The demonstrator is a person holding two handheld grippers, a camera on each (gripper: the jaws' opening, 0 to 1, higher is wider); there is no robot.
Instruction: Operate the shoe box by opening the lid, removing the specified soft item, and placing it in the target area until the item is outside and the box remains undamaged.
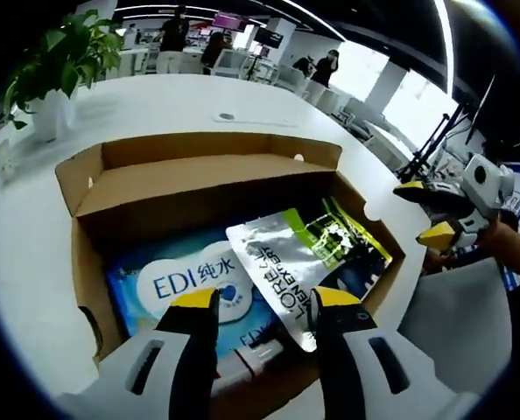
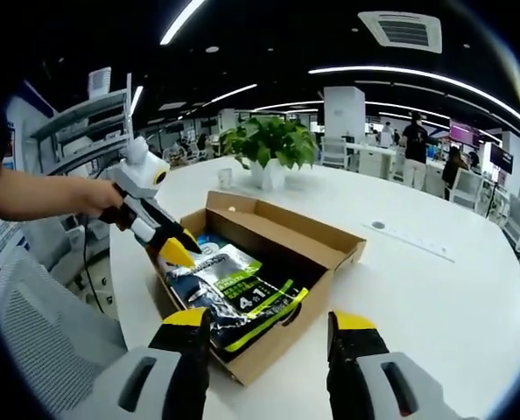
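Left gripper, jaws apart, hovers over shoe box.

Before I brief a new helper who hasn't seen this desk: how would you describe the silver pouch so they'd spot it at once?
On the white table sits an open cardboard shoe box. Inside, the silver pouch lies on top, partly over a blue EDI pack. Its shiny foil face, black lettering and green-and-black end distinguish it from the blue pack.

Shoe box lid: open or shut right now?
Open. The shoe box has its lid folded back, so the silver pouch and blue pack inside are exposed.
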